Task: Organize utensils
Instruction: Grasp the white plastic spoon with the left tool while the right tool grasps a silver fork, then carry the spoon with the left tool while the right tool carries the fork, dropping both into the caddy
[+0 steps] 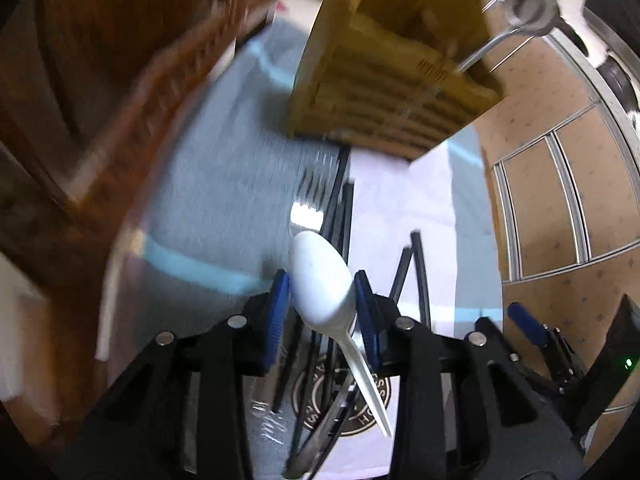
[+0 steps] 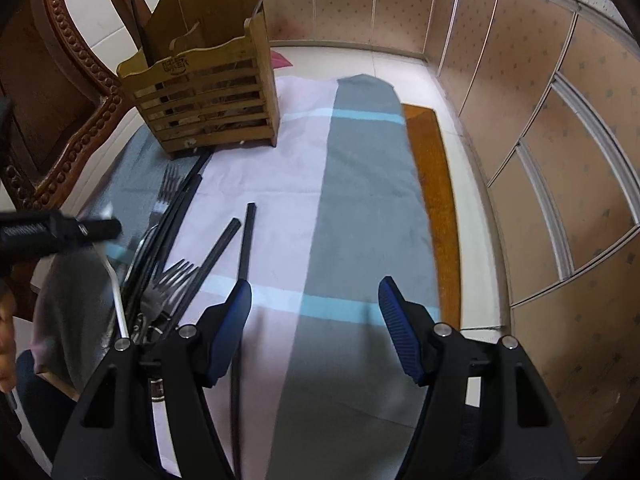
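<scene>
The left fingers (image 1: 283, 312) clamp the bowl of a white plastic spoon (image 1: 322, 276), its handle trailing back beneath them. Ahead stands the slatted wooden utensil holder (image 1: 384, 92). The right fingers (image 2: 394, 320) stand wide and empty; black chopsticks (image 2: 245, 240) and metal forks (image 2: 168, 276) lie left of them.

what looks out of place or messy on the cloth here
The forks and black chopsticks lie loose and crisscrossed on the cloth, not in the wooden holder. The left gripper brackets the white plastic spoon by its bowl, not its handle.
</scene>
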`<state>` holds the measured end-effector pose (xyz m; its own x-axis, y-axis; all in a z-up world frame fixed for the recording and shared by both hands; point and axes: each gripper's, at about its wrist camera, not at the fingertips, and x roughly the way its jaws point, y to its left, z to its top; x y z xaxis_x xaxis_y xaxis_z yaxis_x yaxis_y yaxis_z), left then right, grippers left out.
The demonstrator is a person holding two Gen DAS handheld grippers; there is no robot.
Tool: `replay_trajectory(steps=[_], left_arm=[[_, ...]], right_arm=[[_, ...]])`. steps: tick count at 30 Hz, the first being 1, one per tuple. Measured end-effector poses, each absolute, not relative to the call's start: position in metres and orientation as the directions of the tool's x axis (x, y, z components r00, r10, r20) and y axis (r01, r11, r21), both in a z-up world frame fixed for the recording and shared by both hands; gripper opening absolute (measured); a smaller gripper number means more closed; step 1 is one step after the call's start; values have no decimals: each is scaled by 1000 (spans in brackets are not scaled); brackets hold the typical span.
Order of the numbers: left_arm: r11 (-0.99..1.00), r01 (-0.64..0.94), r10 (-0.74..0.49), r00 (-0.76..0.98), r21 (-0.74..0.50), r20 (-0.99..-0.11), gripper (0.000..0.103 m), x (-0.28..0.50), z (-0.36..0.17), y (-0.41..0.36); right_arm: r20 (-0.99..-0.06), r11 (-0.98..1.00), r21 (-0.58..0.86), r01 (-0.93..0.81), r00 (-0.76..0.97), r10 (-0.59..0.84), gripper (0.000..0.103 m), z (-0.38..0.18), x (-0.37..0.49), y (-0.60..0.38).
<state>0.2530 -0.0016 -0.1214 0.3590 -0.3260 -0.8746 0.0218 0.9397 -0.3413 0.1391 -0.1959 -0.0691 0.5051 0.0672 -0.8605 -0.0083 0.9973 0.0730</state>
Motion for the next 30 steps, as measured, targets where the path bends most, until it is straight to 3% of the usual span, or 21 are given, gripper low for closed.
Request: replay_trajectory(steps=[5, 7, 9, 15, 19, 22, 30], left_arm=[[980, 79, -199, 494, -184, -846, 33, 240, -81, -5], [988, 97, -155, 531, -122, -833, 33, 232, -69, -5], [991, 102, -131, 551, -89, -824, 33, 228, -65, -6], [994, 102, -99, 572, -49, -814, 33, 224, -63, -1], [993, 105, -98, 573, -45, -814, 33, 221, -65, -1], [994, 103, -90, 577, -37, -812, 33, 220, -65, -1], [994, 101, -90, 578, -38, -811, 33, 220, -67, 1]], right_arm=[[-872, 980, 197, -34, 452, 191, 63, -69, 148, -188], [-875, 953, 299, -41, 386, 291, 47, -74, 154, -183], [-869, 913, 408, -24, 295, 396, 40, -83, 163, -176], [-836, 847, 531, 26, 179, 519, 39, -103, 174, -158], [-825, 831, 555, 49, 164, 541, 37, -109, 178, -150], [-812, 813, 578, 72, 151, 564, 30, -111, 180, -148], [-802, 799, 594, 92, 148, 579, 30, -111, 185, -142]])
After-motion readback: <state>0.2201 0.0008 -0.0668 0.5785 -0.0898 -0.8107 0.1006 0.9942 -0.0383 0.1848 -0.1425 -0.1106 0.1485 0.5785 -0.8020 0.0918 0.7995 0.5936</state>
